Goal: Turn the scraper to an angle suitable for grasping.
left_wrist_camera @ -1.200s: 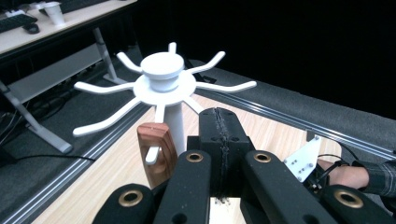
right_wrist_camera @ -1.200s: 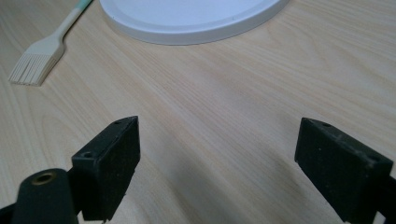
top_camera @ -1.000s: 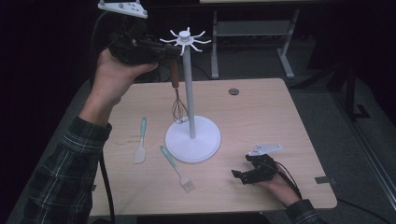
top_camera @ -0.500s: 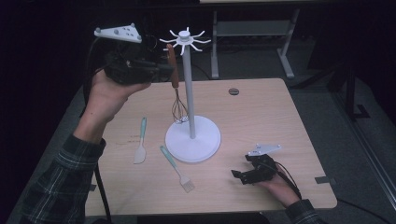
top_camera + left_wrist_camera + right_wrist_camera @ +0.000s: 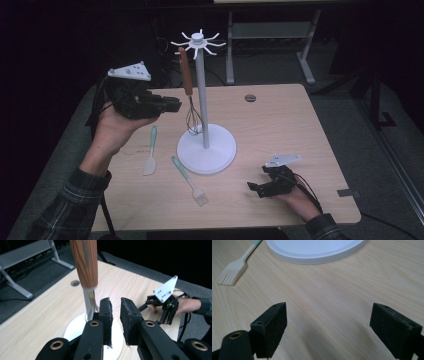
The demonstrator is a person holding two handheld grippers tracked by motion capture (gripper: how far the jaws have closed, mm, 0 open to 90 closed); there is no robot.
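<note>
A: If going by the high view, whereabouts of the whisk (image 5: 185, 72)?

B: Hanging by its wooden handle from a hook at the top of the white stand (image 5: 202, 100), wire end down, just above the round base (image 5: 220, 152). Clear of the table (image 5: 280, 130).

A: Held by anything?

B: No. Hooked on the stand, nothing else on it.

A: State of the L gripper (image 5: 176, 104)?

B: Up in the air in the L hand (image 5: 112, 132), approx. level w/ the handle's lower end. Pointing at the whisk, just beside it, not touching. Just been opening at the jaws; narrow gap now, nothing btwn the pads.

A: And via the L gripper view?

B: Slim gap, empty. Handle & wires a bit beyond the tips, off toward the left of that view. Stand's base below, partly hidden behind the jaws.

A: R gripper (image 5: 252, 187)?

B: Low over the table near its front right corner, in the R hand (image 5: 295, 197), well apart from the whisk. Spread wide, gripping nothing. Bare wood btwn the pads in the R gripper view, edge of the base farther ahead. Touching the tabletop or not: can't tell.

A: Other bits on the table?

B: Spatula (image 5: 150, 159) w/ a pale green handle, left of the base. Brush (image 5: 189, 180) just in front of the base, bristles toward the person's side. Both flat, apart from each other, untouched.
</note>
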